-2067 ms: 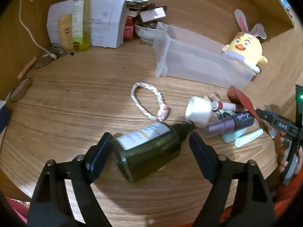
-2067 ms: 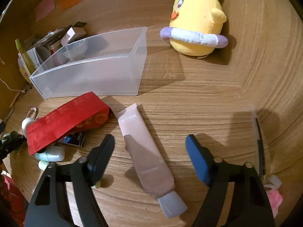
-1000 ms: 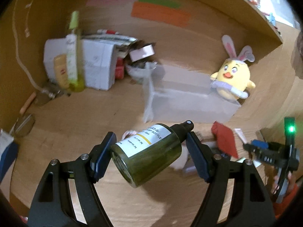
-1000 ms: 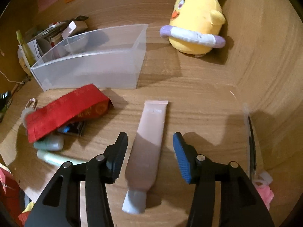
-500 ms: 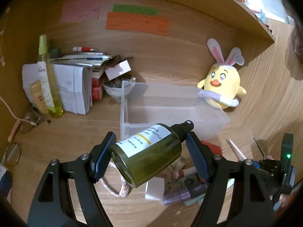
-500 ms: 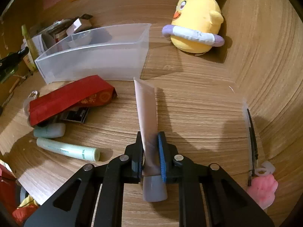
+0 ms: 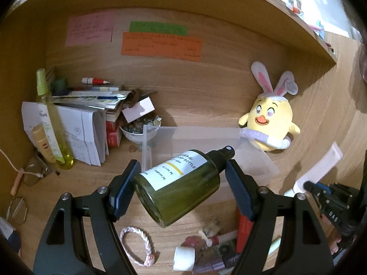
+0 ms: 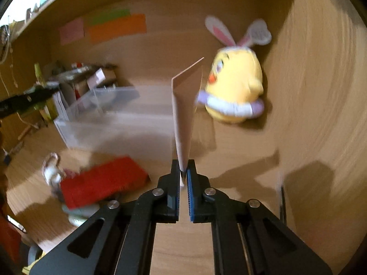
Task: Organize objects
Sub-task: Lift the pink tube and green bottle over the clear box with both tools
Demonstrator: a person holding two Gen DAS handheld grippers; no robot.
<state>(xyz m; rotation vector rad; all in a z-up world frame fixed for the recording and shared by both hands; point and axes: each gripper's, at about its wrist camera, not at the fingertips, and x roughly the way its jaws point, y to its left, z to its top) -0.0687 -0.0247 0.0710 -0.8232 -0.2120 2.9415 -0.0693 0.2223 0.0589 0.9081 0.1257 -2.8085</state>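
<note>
Both loads are lifted: left tongs pinch the green bottle, right tongs pinch the pink tube. Next, I judge: carry both toward 12 o'clock, into the clear bin.

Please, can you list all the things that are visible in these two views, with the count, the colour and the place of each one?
pump bottle: 1, dark green with white label, held in the air over the desk
cream tube: 1, pale pink, held upright
storage bin: 1, clear plastic, middle of desk
plush chick: 1, yellow with rabbit ears, right of bin
sticky notes: 3, pink, green, orange, back wall
spray bottle: 1, yellow-green, left, standing
paper stack: 1, white, left rear
small bowl: 1, white, left of bin
braided bracelet: 1, pink-white, near front
red packet: 1, red, front of bin
left gripper: 1, black, shut on pump bottle
right gripper: 1, black, shut on cream tube
</note>
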